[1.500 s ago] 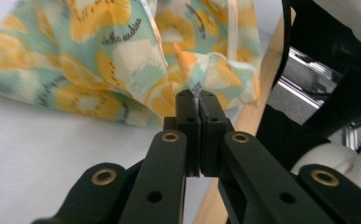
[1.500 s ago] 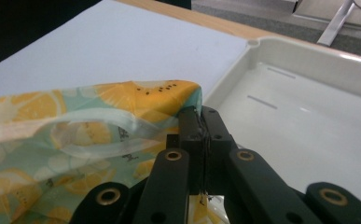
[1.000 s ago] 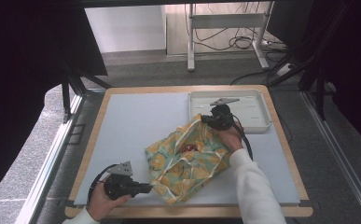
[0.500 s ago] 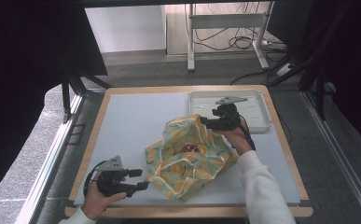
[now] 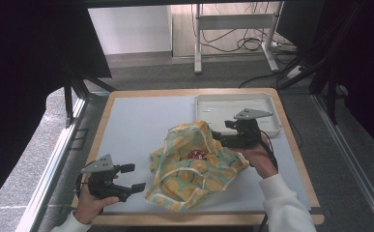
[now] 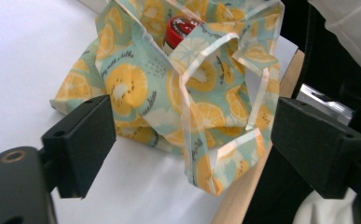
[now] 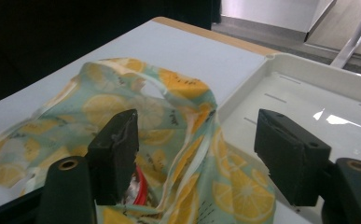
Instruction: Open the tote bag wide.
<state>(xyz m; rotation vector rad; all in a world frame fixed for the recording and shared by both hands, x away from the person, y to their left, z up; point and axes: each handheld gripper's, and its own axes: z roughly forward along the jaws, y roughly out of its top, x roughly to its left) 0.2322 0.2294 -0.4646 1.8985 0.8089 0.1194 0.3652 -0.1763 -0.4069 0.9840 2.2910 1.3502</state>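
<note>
Item: bag (image 5: 196,166), mid-table, just beside the tray (image 5: 266,104). We have the left gripper (image 5: 132,178) and right gripper (image 5: 219,137) with jaws apart, just opened, nothing between them. Step: likely release after loading. Next: regrasp handles. Left gripper view adds a red-capped item (image 6: 179,29) inside.

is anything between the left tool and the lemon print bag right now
Nothing visible. The left tool stands open just off the lemon print bag, with only bare table between them. In the left gripper view the bag's edge lies straight ahead between the open jaws, untouched.
</note>
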